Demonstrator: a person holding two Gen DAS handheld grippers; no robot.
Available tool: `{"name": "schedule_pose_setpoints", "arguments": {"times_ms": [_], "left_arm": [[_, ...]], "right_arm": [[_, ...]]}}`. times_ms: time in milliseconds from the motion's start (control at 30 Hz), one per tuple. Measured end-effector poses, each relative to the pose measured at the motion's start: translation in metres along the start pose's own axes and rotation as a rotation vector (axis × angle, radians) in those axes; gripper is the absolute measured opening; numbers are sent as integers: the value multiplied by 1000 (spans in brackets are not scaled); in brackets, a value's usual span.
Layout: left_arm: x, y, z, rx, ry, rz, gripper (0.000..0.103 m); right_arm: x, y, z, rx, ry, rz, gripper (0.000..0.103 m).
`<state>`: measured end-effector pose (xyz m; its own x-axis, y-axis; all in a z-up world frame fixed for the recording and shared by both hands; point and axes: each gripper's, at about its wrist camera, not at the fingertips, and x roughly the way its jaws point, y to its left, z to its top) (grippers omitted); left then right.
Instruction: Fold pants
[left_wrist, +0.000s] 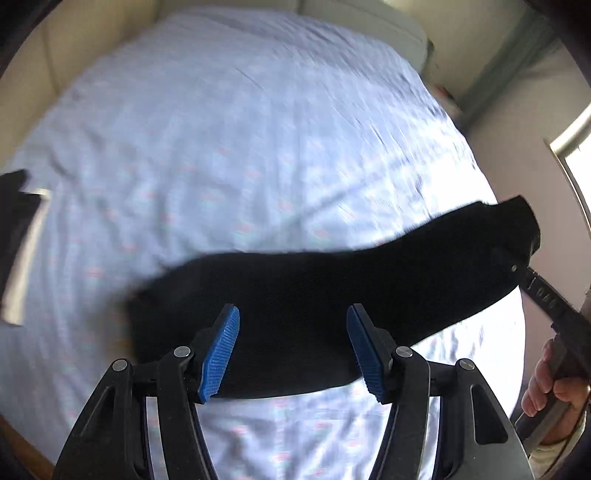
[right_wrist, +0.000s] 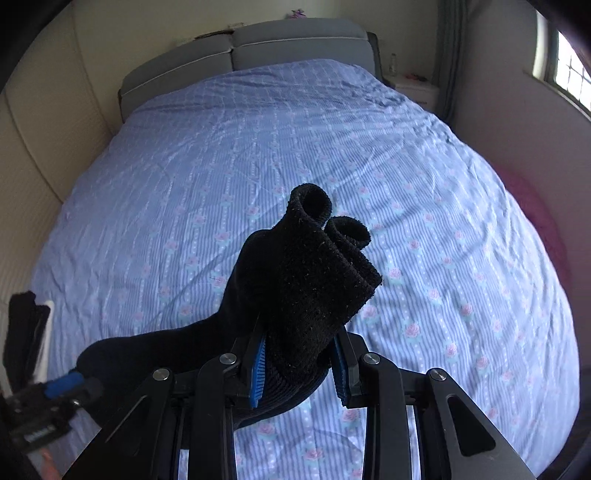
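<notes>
Your right claw (right_wrist: 299, 365) pinches a bunched end of the black pants (right_wrist: 295, 288), held up above the blue floral bedspread (right_wrist: 424, 221), while the garment sags leftward toward your left claw (left_wrist: 293, 350), whose blue pads (left_wrist: 219, 354) stand spread with the dark cloth beyond them and no grip visible. You look to be mid-lift, readying the pants to be laid out. Next, the left claw needs to close on the free end so the cloth can be stretched flat.

pants (right_wrist: 303, 291) | black, knit | bunched, cuffs (right_wrist: 328, 218) upward | stretched in a band (left_wrist: 314, 295) above the blue floral bed sheet (right_wrist: 258, 147)
</notes>
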<state>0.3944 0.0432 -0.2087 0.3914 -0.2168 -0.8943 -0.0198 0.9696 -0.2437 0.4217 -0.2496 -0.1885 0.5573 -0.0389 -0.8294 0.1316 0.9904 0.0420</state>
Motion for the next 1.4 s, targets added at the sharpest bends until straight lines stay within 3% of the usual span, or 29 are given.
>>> {"name": "schedule_pose_setpoints", "arguments": {"times_ms": [167, 367, 567, 733, 800, 900, 1067, 1200, 1400], "left_arm": [[-53, 64, -8, -103, -82, 24, 60], [-72, 124, -27, -168, -77, 42, 59], [-81, 158, -60, -187, -66, 80, 59], [-83, 186, -74, -226, -46, 104, 60], [-85, 192, -78, -227, -45, 126, 63], [-88, 198, -81, -228, -54, 142, 67], [-90, 187, -77, -188, -72, 76, 70], [-82, 157, -67, -97, -84, -8, 74], [-46, 109, -42, 12, -46, -119, 77]], "right_arm": [[-20, 86, -2, -184, -50, 31, 31], [-27, 207, -40, -455, -84, 88, 30], [-1, 296, -97, -646, 0, 154, 28], [35, 326, -132, -703, 134, 198, 26], [43, 329, -141, -710, 175, 232, 30], [37, 329, -147, -694, 204, 306, 54], [-9, 309, -151, -645, 218, 480, 56], [-38, 253, -149, -482, 172, 449, 70], [-11, 156, -148, -257, 227, 250, 70]]}}
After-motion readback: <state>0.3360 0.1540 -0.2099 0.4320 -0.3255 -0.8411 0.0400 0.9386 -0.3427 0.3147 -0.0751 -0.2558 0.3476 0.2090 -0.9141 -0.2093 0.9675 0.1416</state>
